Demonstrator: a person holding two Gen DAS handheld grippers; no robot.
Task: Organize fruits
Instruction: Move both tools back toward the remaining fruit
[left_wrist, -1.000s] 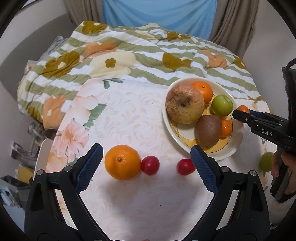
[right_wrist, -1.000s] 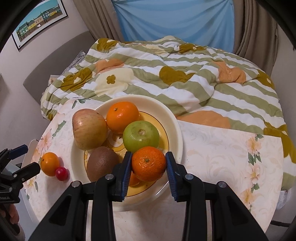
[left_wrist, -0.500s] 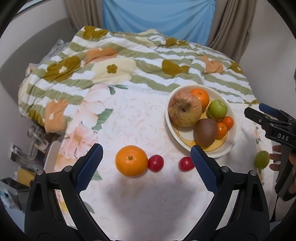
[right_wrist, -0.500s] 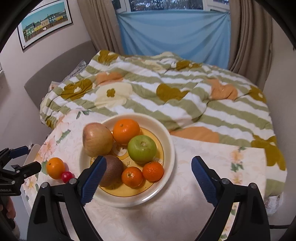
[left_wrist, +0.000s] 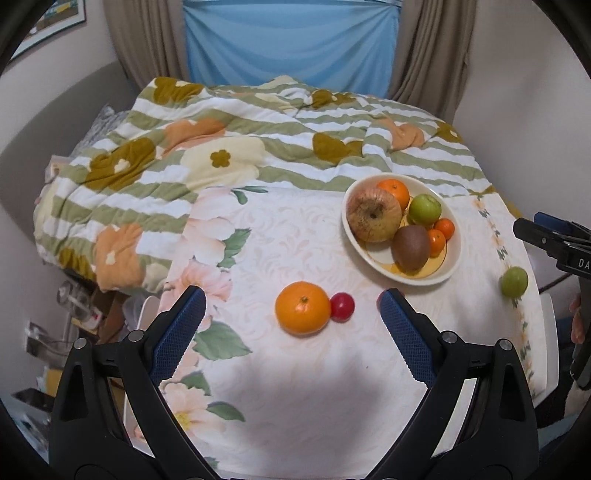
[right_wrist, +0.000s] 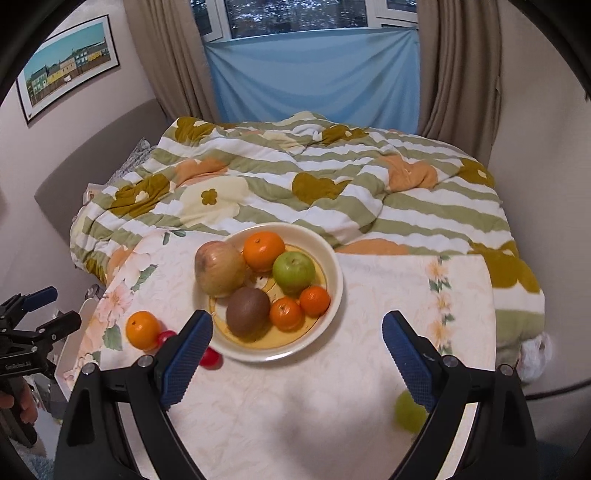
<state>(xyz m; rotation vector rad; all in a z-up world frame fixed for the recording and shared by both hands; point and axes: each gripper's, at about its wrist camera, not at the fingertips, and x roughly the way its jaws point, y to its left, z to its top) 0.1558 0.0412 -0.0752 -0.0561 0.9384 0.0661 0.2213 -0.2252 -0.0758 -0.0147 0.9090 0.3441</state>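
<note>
While both sets of jaws stood wide apart with nothing between them, the left gripper (left_wrist: 291, 325) hung over the lower middle of its frame above the flowered bench (left_wrist: 295, 387). Just beyond its blue pads lay a large orange (left_wrist: 303, 313) with a red cherry tomato (left_wrist: 342, 306) touching its right side; a second red fruit (right_wrist: 210, 357) was almost wholly hidden behind the right-hand pad in that view, and showed in the right wrist view peeping from behind the left pad. Right gripper (right_wrist: 295, 354) likewise held nothing, its jaws framing the near rim of the cream bowl (right_wrist: 332, 314) at frame centre. Inside the bowl sat an apple (right_wrist: 220, 268) at the left, an orange (right_wrist: 264, 250) at the back, a green fruit (right_wrist: 294, 272) to the right, a kiwi (right_wrist: 248, 311) at the front, and two small mandarins (right_wrist: 300, 307) touching each other at the front right. A lone green fruit (left_wrist: 513, 281) lay on the bench at the right edge of the left wrist frame, well apart from the bowl. Beyond the bench, in the upper half, spread a striped floral quilt (right_wrist: 295, 184) on a bed
</note>
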